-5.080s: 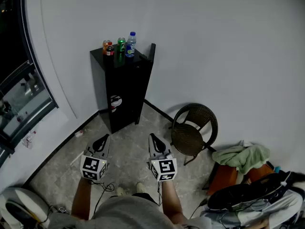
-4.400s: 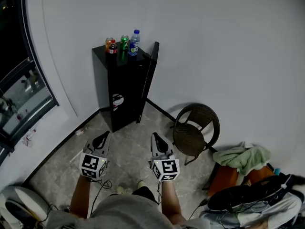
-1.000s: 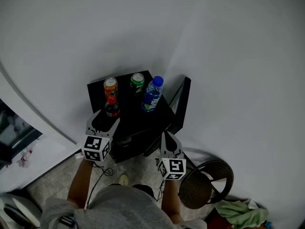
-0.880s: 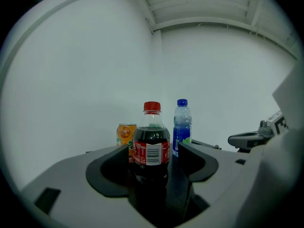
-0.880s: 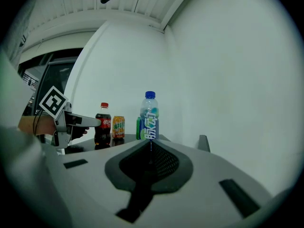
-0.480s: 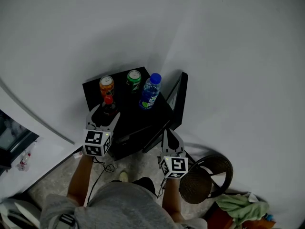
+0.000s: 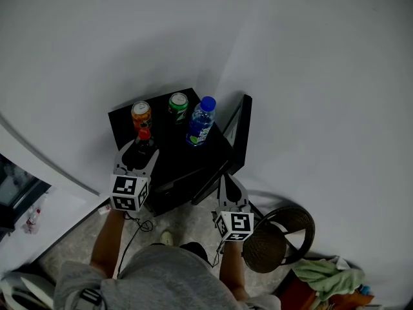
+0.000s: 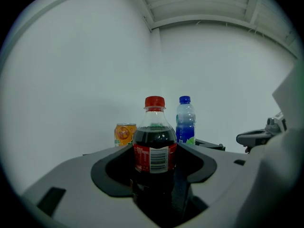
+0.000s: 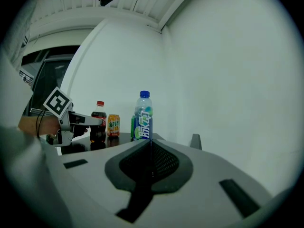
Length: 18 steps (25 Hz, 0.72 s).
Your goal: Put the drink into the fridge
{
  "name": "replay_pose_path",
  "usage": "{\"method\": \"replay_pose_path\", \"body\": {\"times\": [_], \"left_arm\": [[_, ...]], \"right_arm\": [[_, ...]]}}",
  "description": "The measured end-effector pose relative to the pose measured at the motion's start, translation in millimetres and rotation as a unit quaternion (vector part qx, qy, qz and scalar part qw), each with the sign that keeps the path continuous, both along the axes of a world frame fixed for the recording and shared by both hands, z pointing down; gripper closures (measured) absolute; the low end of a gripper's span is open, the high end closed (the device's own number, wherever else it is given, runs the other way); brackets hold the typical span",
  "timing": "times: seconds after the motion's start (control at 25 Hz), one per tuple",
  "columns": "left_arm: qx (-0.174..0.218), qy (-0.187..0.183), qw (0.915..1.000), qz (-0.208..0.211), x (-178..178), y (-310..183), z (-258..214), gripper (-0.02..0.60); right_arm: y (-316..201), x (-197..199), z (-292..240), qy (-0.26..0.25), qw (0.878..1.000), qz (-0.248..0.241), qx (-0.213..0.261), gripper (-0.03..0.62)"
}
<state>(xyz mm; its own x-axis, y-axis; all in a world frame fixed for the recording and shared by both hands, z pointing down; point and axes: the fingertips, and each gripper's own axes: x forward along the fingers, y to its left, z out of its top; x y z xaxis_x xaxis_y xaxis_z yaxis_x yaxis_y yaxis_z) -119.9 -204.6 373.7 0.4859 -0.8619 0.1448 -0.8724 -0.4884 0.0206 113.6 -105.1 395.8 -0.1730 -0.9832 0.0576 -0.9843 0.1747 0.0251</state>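
So the left gripper's finally on the cola

A second back the left gripper [image 7: 138, 154] was just short of the cola [image 8: 155, 141]. Now its jaws sit either side of the bottle, and the head view has settled right over the fridge [image 7: 181, 150]. To me that says the walk-up is over and the pick is on.

Those jaws are parted just enough to take the bottle and look pressed on the label from both sides, so I'd call it gripped. Not lifted though: in the right gripper view it stands on the fridge top, left of centre.

Just behind it, upper middle of the head view, are an orange can [image 7: 141, 113], a green can [image 7: 178, 102] and a blue bottle [image 7: 201, 120].

The right gripper [image 9: 151, 144], lower centre, is closed tight on nothing, hanging by the fridge's front corner. Can't tell if the door's open, so that's probably its job next.
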Motion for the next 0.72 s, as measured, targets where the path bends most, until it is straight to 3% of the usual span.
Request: {"method": "replay_pose_path", "body": {"times": [0.72], "left_arm": [[0.014, -0.009, 0.9998, -0.008, 8, 16, -13, 0.301]], "right_arm": [[10, 26, 0, -0.012, 1.000, 0.004, 0.006, 0.569]]}}
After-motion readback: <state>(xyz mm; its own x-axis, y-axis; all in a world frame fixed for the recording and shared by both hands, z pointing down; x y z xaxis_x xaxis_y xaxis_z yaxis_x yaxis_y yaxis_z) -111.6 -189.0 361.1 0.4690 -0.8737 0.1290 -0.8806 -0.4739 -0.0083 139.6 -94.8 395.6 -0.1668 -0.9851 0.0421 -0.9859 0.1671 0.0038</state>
